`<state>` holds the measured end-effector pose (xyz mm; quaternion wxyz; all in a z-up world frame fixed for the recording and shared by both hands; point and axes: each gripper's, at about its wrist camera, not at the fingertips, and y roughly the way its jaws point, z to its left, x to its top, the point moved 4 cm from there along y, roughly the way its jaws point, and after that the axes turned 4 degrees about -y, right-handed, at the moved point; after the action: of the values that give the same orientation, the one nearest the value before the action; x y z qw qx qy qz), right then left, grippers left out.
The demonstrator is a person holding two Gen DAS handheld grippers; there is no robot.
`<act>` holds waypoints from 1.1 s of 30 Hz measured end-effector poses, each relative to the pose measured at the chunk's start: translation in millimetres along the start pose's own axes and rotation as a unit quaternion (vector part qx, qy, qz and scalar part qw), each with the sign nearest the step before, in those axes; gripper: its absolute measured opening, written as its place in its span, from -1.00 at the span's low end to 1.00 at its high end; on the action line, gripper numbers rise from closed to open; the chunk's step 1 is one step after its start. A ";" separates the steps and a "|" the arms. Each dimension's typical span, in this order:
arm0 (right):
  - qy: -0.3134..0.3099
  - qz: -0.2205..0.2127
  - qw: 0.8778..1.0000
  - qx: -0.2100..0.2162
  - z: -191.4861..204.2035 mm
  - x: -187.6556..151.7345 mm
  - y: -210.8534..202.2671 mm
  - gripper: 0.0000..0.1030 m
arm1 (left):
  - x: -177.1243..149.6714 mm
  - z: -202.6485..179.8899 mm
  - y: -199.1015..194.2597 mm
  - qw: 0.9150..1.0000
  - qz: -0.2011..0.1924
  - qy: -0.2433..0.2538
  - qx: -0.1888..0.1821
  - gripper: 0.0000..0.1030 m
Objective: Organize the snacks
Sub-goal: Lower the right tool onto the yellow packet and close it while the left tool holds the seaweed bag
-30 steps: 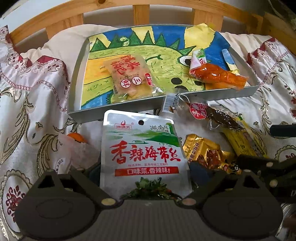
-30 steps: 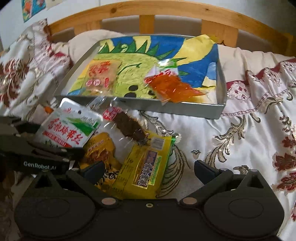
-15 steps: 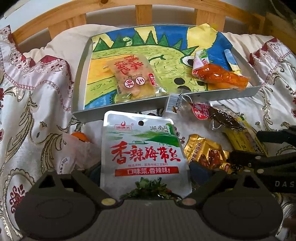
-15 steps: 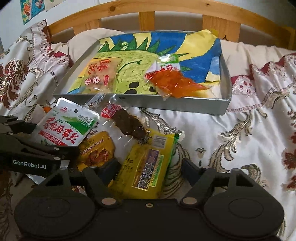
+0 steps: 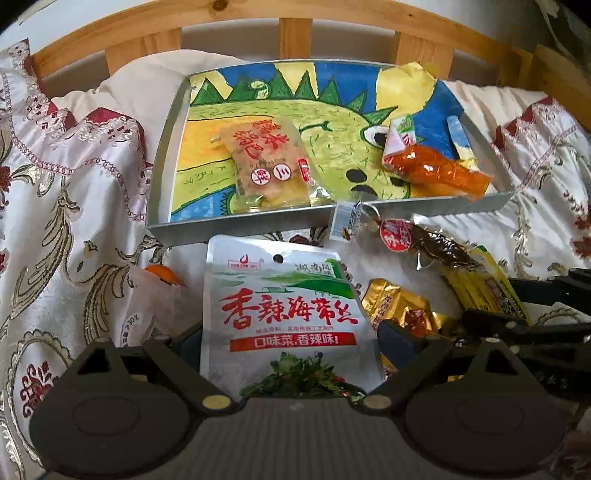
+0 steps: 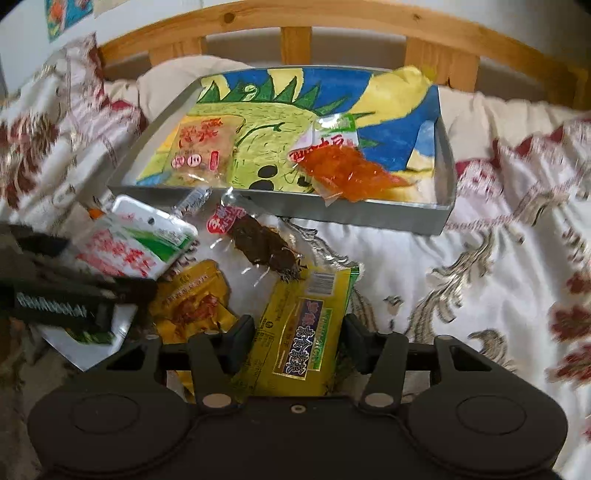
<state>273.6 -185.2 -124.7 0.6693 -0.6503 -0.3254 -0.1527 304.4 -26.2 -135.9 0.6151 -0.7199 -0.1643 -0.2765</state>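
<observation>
My left gripper [image 5: 288, 343] is shut on a silver seaweed snack packet [image 5: 284, 314] and holds it in front of the metal tray [image 5: 258, 225]. The tray has a dinosaur drawing and holds a pale yellow packet [image 5: 269, 166] and an orange packet [image 5: 432, 166]. My right gripper [image 6: 299, 343] has closed onto a yellow-green packet [image 6: 303, 332] lying on the bedspread. A dark meat packet [image 6: 258, 240] and a gold packet [image 6: 195, 302] lie beside it. The left gripper also shows in the right wrist view [image 6: 122, 291] with the silver packet [image 6: 136, 243].
A wooden bed rail [image 5: 295, 22] runs behind the tray. A white pillow [image 5: 140, 81] lies at the tray's far left. A translucent wrapper with an orange item [image 5: 159, 284] lies left of the silver packet. The patterned bedspread [image 6: 498, 277] spreads right.
My right gripper moved forward over the yellow-green packet and its fingers closed in on it. My left gripper kept holding the silver packet, nearly still.
</observation>
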 end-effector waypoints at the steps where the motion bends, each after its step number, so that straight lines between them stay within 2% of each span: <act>1: -0.018 0.001 1.000 -0.013 1.6 -0.4 -0.2 0.06 | 0.2 0.3 -0.7 1.000 0.001 -0.003 -0.003 0.86; 4: -0.064 -0.002 0.997 -0.048 4.5 -2.0 -1.5 0.06 | -0.8 0.0 -0.3 1.000 0.006 -0.005 -0.006 0.86; 6: -0.075 0.009 0.996 -0.048 3.5 -3.6 3.6 0.08 | -2.1 -1.3 1.5 1.000 0.010 0.000 -0.005 0.86; 10: -0.030 0.016 0.999 -0.029 -7.0 -5.4 10.1 0.21 | -6.2 -5.4 6.9 1.000 0.021 0.019 -0.003 0.86; 13: -0.017 0.019 0.999 -0.026 -8.6 -5.9 10.1 0.22 | -9.7 -9.7 10.0 0.999 0.021 0.044 0.008 0.88; 14: -0.016 0.019 0.999 -0.026 -8.2 -6.0 9.7 0.20 | -10.4 -11.3 10.3 0.998 0.021 0.053 0.010 0.89; 15: -0.015 0.019 0.999 -0.024 -8.4 -5.4 9.5 0.08 | -10.9 -12.7 10.9 0.998 0.023 0.059 0.011 0.90; 18: -0.011 0.018 1.000 -0.022 -7.2 -4.4 5.2 0.02 | -12.6 -14.7 10.6 0.997 0.021 0.069 0.014 0.89; 24: -0.033 0.011 0.999 -0.034 -2.2 -5.0 -1.7 0.00 | -9.2 -9.5 5.4 0.999 0.019 0.045 0.002 0.87; 33: -0.130 -0.030 0.988 -0.079 17.8 -3.9 -20.5 -0.06 | -1.2 -5.0 -18.1 0.999 0.005 -0.007 -0.035 0.86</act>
<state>253.6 -171.0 -112.4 0.5627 -0.7056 -0.4157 -0.1122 292.0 -27.4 -121.7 0.5894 -0.7439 -0.1552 -0.2741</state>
